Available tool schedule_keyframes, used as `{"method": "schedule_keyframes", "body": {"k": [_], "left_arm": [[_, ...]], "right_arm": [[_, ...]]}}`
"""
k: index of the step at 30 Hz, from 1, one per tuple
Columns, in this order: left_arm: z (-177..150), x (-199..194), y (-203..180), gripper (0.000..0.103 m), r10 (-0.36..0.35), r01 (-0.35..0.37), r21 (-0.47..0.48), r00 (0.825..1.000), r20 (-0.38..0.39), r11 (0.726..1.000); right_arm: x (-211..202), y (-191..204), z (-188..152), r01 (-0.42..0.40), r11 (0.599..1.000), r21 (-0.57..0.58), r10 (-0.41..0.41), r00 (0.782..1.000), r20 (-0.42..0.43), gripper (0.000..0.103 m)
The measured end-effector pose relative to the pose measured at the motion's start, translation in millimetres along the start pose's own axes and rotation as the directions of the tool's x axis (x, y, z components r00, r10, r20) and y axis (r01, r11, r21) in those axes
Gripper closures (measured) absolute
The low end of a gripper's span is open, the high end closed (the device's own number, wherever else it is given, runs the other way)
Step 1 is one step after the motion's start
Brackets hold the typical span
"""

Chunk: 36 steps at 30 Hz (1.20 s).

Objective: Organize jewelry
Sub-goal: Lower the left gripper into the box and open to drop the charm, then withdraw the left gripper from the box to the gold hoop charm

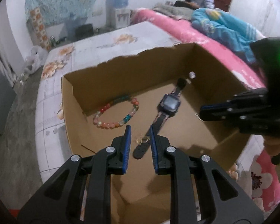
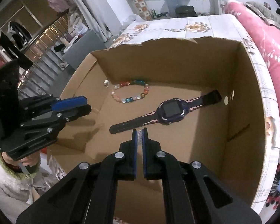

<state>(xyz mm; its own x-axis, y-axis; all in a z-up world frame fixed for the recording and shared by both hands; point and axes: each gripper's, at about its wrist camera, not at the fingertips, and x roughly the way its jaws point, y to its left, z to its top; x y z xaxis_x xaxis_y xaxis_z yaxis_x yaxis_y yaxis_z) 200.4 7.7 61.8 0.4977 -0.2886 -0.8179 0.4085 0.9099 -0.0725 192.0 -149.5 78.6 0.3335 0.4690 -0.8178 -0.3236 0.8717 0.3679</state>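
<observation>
Your left hand-held gripper (image 1: 140, 133) is hovering empty, pads apart, over the box (image 1: 121, 78); bare floor surrounds the bracelet (image 1: 117, 112) and watch (image 1: 169, 103). Right hand-held gripper (image 2: 139, 133) is pinching something small and silvery.

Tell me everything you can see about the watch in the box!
The watch is a chunky smartwatch with a dark square screen in a purple case with pale corners. Its strap looks like dark rubber with a pink wavy stripe; one end has a row of holes. It lies unbuckled and stretched out flat, screen up, on the floor of the cardboard box, beside a bead bracelet but apart from it. No tongs visibly touch it.
</observation>
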Motion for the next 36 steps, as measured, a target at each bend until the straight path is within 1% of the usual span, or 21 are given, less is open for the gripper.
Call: {"method": "schedule_keyframes", "body": {"k": [2,4,6,7,12,13,15,19,21,22,23,26,28,30,31,33,34,36], "left_arm": [[2.9,5.1,6.2,0.084,-0.01,0.01,-0.031,1.0,-0.011,0.999],[3.2,6.2,13.5,0.084,-0.039,0.038,-0.069,0.999,-0.012,0.997],[4.7,4.9,14.3,0.084,-0.042,0.042,-0.078,0.999,-0.003,0.996],[5.3,3.1,13.9,0.084,-0.038,0.038,-0.08,0.999,0.001,0.996],[4.1,-11.9,17.3,0.084,-0.04,0.044,-0.1,0.998,0.048,0.994],[2.2,-18.2,17.2,0.084,-0.04,0.046,-0.1,0.997,0.067,0.994],[0.0,-29.5,15.9,0.084,-0.041,0.051,-0.095,0.994,0.103,0.994],[-12.8,-62.2,9.6,0.084,-0.029,0.043,-0.068,0.981,0.194,0.997],[-24.4,-80.1,6.2,0.08,-0.029,0.044,-0.059,0.97,0.24,0.997],[-33.9,-90.4,4.8,0.077,-0.031,0.048,-0.059,0.963,0.267,0.997],[-40.8,-96.9,4.1,0.076,-0.034,0.053,-0.061,0.958,0.284,0.997],[-69.5,-113.8,2.0,0.074,-0.046,0.072,-0.07,0.945,0.325,0.995],[-89.1,-119.6,-0.4,0.073,-0.048,0.078,-0.075,0.939,0.341,0.994],[-112.9,-120.4,-2.9,0.07,-0.078,0.115,-0.087,0.933,0.35,0.99],[-120.6,-117.0,-4.1,0.069,-0.095,0.135,-0.094,0.935,0.341,0.986],[-130.0,-103.4,-6.3,0.069,-0.116,0.156,-0.107,0.944,0.308,0.982],[-132.2,-94.0,-7.1,0.069,-0.115,0.155,-0.122,0.952,0.284,0.98],[-133.4,-79.3,-5.3,0.069,-0.127,0.169,-0.148,0.958,0.258,0.975]], "right_arm": [[-2.3,-3.7,0.1,-0.006,1.0,0.008,0.006,1.0,0.011,0.097],[-5.9,-6.3,0.8,-0.012,1.0,0.02,0.012,1.0,0.022,0.096],[-11.2,-8.9,0.2,-0.015,0.999,0.029,0.013,0.999,0.038,0.092],[-13.2,-10.0,0.4,-0.015,0.999,0.032,0.014,0.999,0.047,0.089],[-31.3,-9.4,-2.2,-0.022,0.999,0.035,0.018,0.994,0.11,0.082],[-34.3,-9.6,-3.6,-0.021,0.999,0.034,0.017,0.992,0.121,0.08],[-43.2,-7.7,-6.2,-0.019,0.999,0.032,0.014,0.989,0.148,0.079],[-66.8,-2.6,-17.5,-0.059,0.998,0.029,0.052,0.976,0.213,0.079],[-80.1,1.1,-27.7,-0.089,0.996,0.017,0.082,0.965,0.248,0.078],[-85.5,3.1,-33.0,-0.101,0.995,0.011,0.095,0.961,0.261,0.076],[-89.9,4.7,-37.6,-0.112,0.994,0.004,0.107,0.957,0.271,0.071],[-103.7,11.6,-64.3,-0.15,0.988,-0.035,0.153,0.942,0.297,0.064],[-106.6,15.1,-79.2,-0.162,0.985,-0.051,0.17,0.94,0.295,0.062],[-104.7,18.6,-98.0,-0.201,0.977,-0.072,0.213,0.936,0.279,0.061],[-101.9,19.0,-103.0,-0.216,0.974,-0.072,0.227,0.937,0.266,0.059],[-89.4,19.4,-107.7,-0.211,0.976,-0.058,0.219,0.949,0.227,0.059],[-83.2,18.8,-107.0,-0.196,0.98,-0.044,0.201,0.957,0.208,0.059],[-68.5,16.0,-101.3,-0.164,0.986,0.001,0.162,0.973,0.164,0.059]]}}
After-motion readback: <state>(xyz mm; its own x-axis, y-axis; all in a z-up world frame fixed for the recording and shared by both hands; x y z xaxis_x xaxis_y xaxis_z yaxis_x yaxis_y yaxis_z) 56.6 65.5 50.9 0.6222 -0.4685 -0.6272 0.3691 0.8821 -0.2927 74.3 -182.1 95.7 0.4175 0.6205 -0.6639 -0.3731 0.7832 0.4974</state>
